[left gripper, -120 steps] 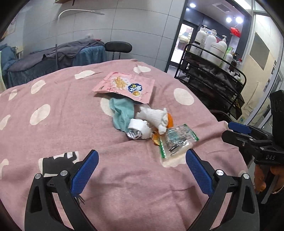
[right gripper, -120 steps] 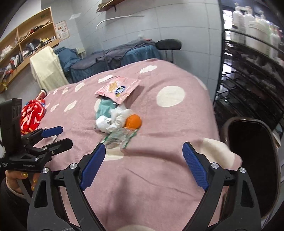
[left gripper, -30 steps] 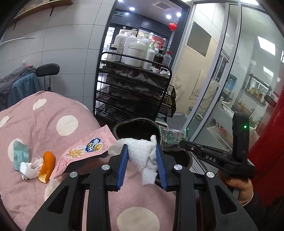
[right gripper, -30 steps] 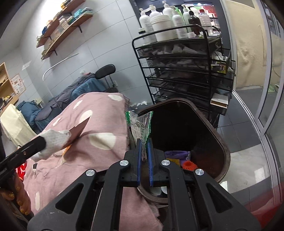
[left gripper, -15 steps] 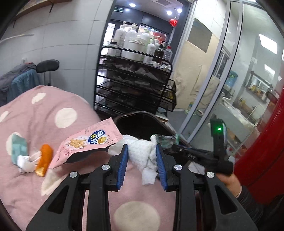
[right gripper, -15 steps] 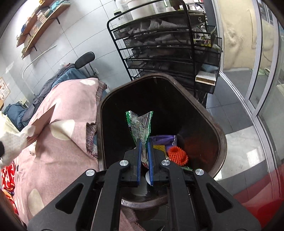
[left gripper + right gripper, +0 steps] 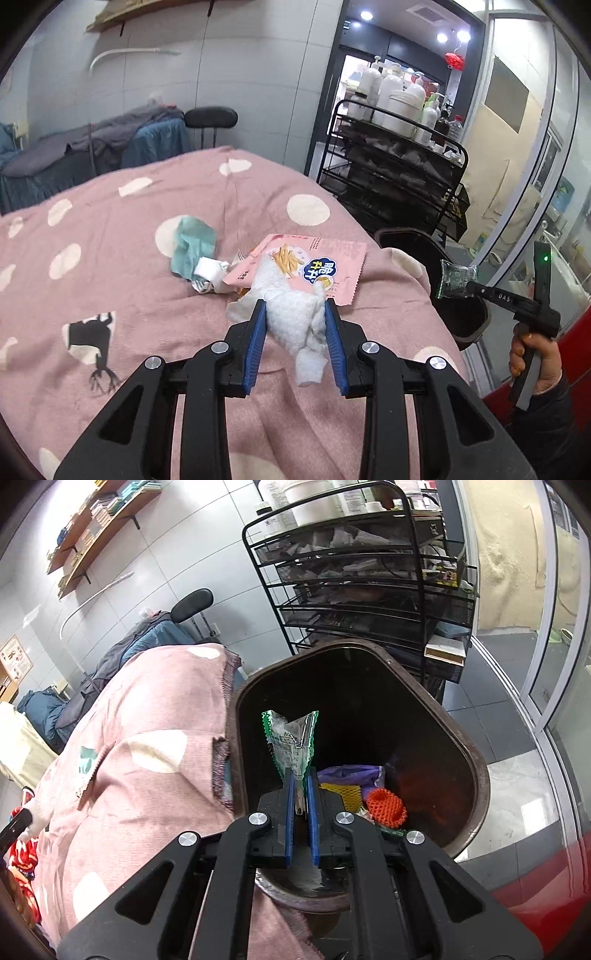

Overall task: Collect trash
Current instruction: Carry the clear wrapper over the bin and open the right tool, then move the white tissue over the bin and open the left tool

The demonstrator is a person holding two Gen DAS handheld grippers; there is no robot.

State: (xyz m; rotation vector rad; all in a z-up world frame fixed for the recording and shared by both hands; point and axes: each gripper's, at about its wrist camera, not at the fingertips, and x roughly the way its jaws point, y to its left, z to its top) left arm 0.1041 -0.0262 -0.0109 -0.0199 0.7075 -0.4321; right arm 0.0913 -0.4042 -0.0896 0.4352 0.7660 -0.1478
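My left gripper [image 7: 294, 309] is shut on a crumpled white tissue [image 7: 291, 314] together with a pink snack packet [image 7: 317, 267], held above the pink spotted blanket [image 7: 129, 258]. My right gripper [image 7: 299, 775] is shut on a clear green-edged wrapper [image 7: 291, 740] and holds it over the open dark brown trash bin [image 7: 461, 746]; it also shows in the left wrist view [image 7: 476, 286] with the wrapper [image 7: 456, 280]. A teal cloth scrap [image 7: 192, 247] and a small white wrapper [image 7: 208, 273] lie on the blanket.
The bin holds an orange foam net [image 7: 386, 806], a yellow net [image 7: 340, 794] and purple plastic [image 7: 351, 773]. A black wire rack [image 7: 391, 184] with bottles stands behind the bin. A black stool [image 7: 210, 118] and a draped bed [image 7: 92, 147] are at the back.
My left gripper has swung back left toward the blanket, tissue and pink packet still in it. My right gripper has stayed over the bin, still shut on the wrapper.
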